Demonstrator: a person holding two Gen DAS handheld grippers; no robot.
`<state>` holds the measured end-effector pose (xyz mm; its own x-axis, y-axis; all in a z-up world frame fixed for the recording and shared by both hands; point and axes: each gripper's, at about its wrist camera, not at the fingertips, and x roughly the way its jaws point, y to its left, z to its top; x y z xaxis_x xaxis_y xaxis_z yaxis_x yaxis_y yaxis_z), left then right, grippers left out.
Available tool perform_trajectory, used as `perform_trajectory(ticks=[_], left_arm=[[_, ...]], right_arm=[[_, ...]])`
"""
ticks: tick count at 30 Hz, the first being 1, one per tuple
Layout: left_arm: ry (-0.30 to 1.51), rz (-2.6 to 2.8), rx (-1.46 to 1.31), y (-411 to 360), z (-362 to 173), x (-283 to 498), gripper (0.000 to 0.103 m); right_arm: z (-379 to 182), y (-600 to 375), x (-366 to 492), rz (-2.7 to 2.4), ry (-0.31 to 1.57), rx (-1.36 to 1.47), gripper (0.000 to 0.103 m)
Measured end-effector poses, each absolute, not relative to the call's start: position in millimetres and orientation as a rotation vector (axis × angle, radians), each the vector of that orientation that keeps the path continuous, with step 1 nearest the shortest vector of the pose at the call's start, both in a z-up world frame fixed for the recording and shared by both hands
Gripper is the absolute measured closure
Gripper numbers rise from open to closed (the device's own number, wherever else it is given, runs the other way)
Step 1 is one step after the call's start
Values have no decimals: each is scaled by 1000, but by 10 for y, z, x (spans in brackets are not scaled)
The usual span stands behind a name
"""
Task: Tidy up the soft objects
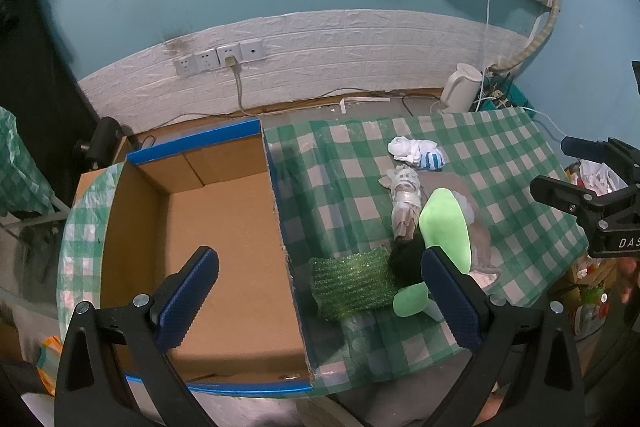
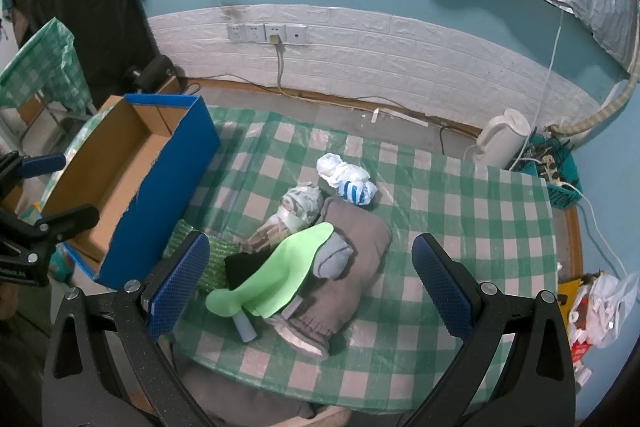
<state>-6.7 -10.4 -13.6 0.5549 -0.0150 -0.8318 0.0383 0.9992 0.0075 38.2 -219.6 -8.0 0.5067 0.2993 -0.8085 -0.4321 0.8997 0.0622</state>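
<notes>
Your left tongs (image 1: 320, 301) hang spread above the cardboard box (image 1: 224, 227), gripping nothing; your right tongs (image 2: 312, 285) are spread too, over the soft pile (image 2: 304, 251). That pile lies on the checked surface (image 2: 460, 207) beside the box; the white bundle (image 2: 344, 175) sits just behind it.

One cardboard box (image 2: 132, 183), left of the right gripper. Ahead of it, between the fingers: one green mesh pad (image 2: 212, 259), one black piece (image 2: 244, 261), one light-green insole shape (image 2: 280, 273), one grey garment (image 2: 352, 251), one patterned roll (image 2: 296, 211), one white-and-blue-striped bundle (image 2: 348, 179). Farther ahead right: one white kettle (image 2: 502, 139). Four wall sockets (image 2: 266, 33).
</notes>
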Motion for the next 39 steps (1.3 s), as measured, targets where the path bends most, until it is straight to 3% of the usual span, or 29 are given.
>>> perform_trajectory(ticks=[21, 39], left_arm=[[999, -48, 12, -113, -163, -14, 1], [1171, -116, 12, -401, -685, 184, 1]], right_arm=[[-132, -2222, 398, 455, 965, -137, 2], [-671, -2366, 745, 459, 1249, 65, 3]])
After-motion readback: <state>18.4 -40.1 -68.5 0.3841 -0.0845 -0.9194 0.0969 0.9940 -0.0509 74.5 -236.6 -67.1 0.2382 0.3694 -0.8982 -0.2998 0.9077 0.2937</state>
